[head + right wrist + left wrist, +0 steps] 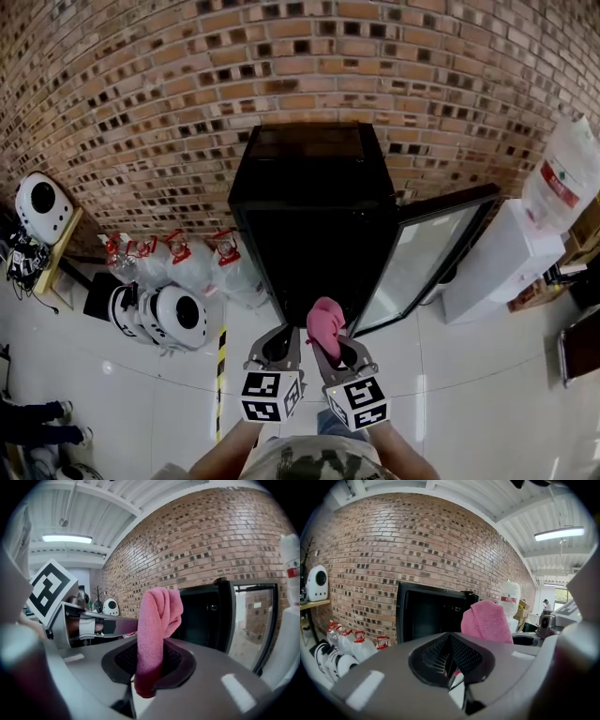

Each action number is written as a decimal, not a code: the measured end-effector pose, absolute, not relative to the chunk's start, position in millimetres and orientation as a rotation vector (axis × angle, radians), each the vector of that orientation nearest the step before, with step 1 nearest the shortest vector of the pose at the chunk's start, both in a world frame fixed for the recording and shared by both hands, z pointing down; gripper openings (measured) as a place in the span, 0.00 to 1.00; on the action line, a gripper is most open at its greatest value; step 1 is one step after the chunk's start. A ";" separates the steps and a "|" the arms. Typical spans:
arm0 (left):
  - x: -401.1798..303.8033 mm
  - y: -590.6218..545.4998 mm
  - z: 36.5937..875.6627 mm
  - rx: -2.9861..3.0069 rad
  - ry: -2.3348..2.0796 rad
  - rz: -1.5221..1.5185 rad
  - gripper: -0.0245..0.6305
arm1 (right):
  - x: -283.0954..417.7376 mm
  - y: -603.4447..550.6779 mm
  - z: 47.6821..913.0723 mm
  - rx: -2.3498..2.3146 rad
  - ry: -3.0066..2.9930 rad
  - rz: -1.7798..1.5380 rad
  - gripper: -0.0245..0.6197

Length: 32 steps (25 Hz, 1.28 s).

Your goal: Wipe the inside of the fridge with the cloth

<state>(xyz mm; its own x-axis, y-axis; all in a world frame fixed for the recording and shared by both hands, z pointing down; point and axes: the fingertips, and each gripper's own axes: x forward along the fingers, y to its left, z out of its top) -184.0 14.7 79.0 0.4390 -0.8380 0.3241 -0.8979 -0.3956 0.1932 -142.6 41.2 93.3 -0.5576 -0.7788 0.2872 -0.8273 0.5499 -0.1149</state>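
A small black fridge (314, 202) stands against the brick wall, its glass door (427, 253) swung open to the right and its dark inside (314, 258) facing me. My right gripper (330, 349) is shut on a pink cloth (324, 323) that sticks up from its jaws, just in front of the fridge opening. The cloth (157, 620) stands folded and upright in the right gripper view. My left gripper (278, 349) hangs beside it, shut with nothing in its jaws. In the left gripper view the cloth (487, 620) shows to the right, with the fridge (426, 613) behind.
White bags with red print (187, 262) and white helmets (159, 314) lie on the floor left of the fridge. A white water dispenser (511, 258) with a bottle (567, 173) stands at the right. A yellow-black tape strip (221, 361) marks the glossy floor.
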 end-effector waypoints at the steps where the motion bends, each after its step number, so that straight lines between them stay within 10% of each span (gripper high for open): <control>1: -180.8 2.8 77.5 2.354 -1.497 0.250 0.06 | -140.4 27.6 90.4 1.348 -2.593 0.348 0.13; 32: -249.5 -191.0 92.6 2.257 -1.569 0.173 0.06 | -229.3 -209.2 117.2 1.103 -2.721 0.093 0.13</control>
